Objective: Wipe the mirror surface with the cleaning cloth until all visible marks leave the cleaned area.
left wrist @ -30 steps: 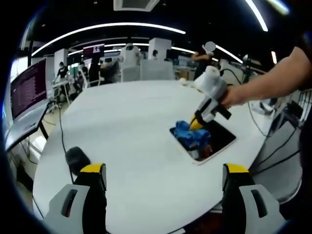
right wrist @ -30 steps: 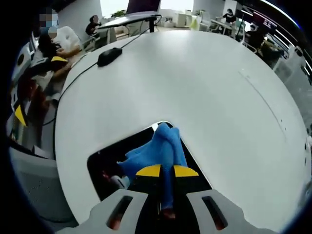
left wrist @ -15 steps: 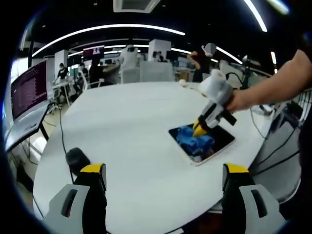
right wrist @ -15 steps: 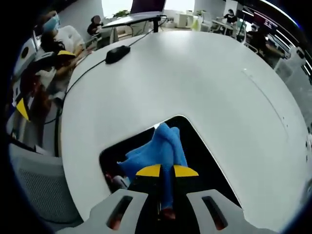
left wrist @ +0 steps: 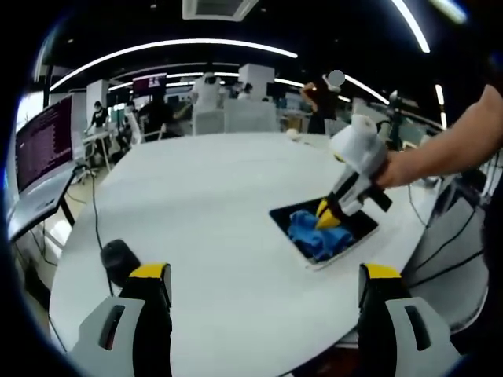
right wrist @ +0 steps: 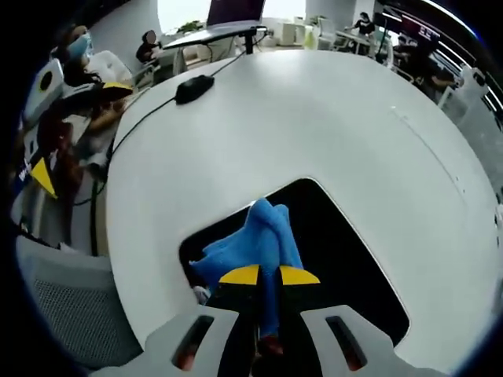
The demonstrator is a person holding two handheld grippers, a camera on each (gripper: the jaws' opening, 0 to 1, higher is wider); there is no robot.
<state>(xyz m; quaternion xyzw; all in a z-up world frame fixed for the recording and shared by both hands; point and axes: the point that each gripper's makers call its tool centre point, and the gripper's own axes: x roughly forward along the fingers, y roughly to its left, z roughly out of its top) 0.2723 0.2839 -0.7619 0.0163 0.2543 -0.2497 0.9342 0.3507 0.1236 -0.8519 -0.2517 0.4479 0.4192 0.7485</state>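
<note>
A dark rectangular mirror with a white rim lies flat near the table's right edge. A crumpled blue cloth rests on it. My right gripper, held by a person's hand, presses down on the cloth. In the right gripper view the mirror looks black and the blue cloth is pinched between the shut yellow-tipped jaws of my right gripper. My left gripper hovers open over the table's near edge, well apart from the mirror, with nothing between its fingers.
The mirror lies on a round white table. A black mouse with a cable lies at its near left, and the same mouse shows in the right gripper view. A monitor stands at left. People and desks are behind.
My right gripper has dragged the blue cloth across the mirror toward its right side. More of the dark glass shows ahead of the cloth. The left gripper has stayed put.
</note>
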